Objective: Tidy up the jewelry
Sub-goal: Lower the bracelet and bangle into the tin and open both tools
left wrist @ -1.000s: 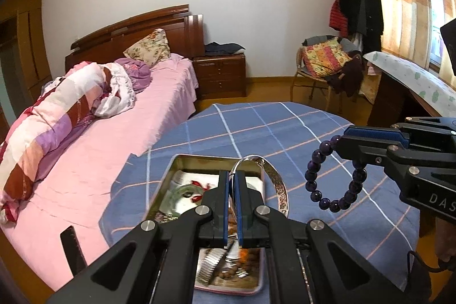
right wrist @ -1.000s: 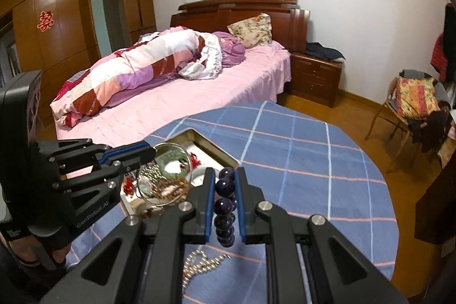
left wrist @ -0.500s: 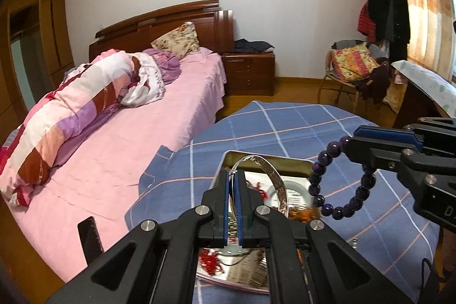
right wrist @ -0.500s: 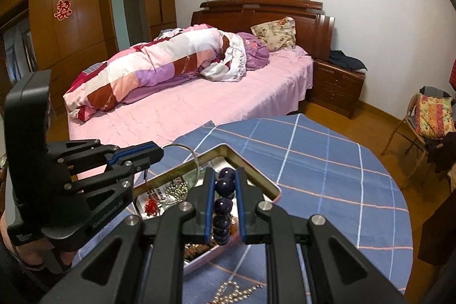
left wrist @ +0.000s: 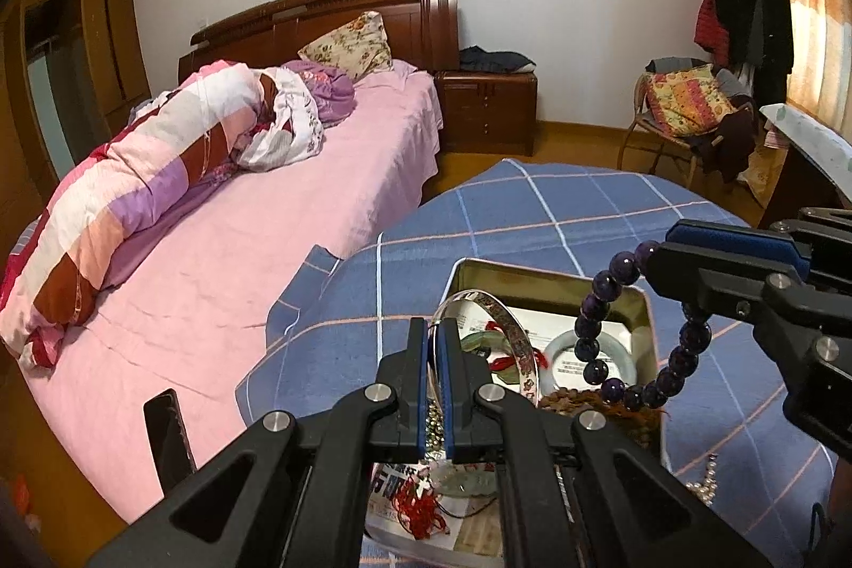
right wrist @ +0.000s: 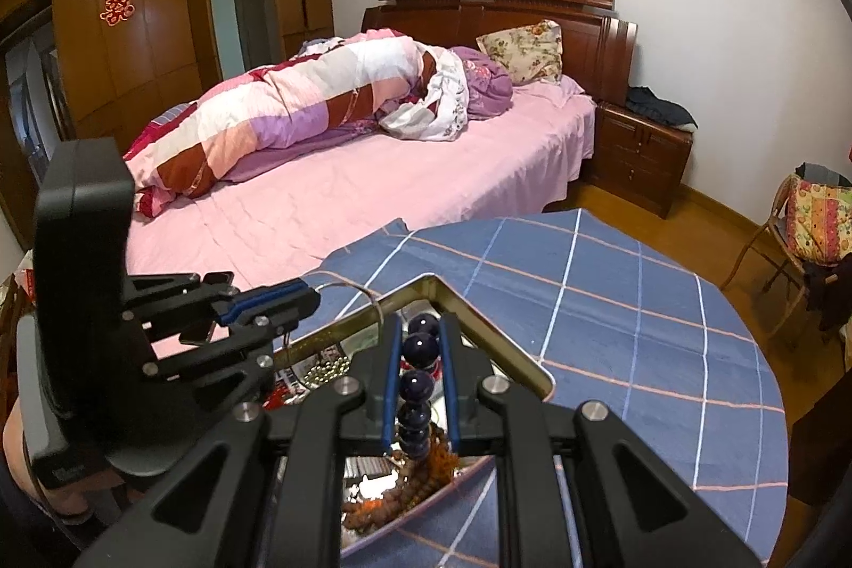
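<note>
With the silver bangle (left wrist: 498, 331) pinched in the left gripper (left wrist: 436, 387) and the purple bead bracelet (left wrist: 633, 344) clamped in the right gripper (right wrist: 420, 387), both above the metal tin (left wrist: 647, 334) on the desk (left wrist: 532, 222), each should be lowered into free space before the fingers are opened, probably one at a time.

Shallow rectangular metal tin (left wrist: 647, 328) on blue checked round table (left wrist: 532, 216); pink-sheeted wooden bed (left wrist: 319, 195) behind, to table's left.

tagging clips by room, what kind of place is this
Most likely a home bedroom: a made-up bed with a rolled quilt and pillow, a wooden wardrobe wall, and a bedside cabinet.
</note>
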Tool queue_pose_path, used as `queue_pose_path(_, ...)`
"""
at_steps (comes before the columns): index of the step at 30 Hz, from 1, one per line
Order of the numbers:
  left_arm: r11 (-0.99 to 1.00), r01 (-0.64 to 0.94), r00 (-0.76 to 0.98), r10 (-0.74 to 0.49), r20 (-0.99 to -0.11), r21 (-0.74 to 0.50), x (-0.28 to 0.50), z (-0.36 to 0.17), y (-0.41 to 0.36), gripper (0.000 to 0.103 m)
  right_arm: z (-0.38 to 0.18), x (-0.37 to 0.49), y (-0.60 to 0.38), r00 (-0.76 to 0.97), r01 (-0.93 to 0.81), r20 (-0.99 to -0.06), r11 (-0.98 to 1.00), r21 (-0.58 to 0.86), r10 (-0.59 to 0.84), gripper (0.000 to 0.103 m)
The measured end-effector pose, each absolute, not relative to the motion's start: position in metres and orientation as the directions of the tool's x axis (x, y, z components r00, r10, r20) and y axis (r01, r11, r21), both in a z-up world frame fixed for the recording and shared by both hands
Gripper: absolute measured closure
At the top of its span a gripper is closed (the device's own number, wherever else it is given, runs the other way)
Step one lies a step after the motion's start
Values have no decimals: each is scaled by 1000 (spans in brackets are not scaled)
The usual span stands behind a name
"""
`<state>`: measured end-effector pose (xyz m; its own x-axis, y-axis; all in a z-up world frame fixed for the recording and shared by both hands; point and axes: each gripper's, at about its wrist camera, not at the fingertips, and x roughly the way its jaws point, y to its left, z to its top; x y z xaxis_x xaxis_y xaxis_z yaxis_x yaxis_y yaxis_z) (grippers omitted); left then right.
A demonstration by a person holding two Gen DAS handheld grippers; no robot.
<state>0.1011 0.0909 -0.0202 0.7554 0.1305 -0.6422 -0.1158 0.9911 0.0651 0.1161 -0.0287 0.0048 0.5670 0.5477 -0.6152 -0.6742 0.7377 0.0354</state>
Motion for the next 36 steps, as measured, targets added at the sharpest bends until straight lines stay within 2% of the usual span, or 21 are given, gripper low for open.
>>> queue_pose_path(36,988,-104,683,152,-715,111,131,-55,91,100,-37,162,-15,540,-605,-695,793,72,475,87)
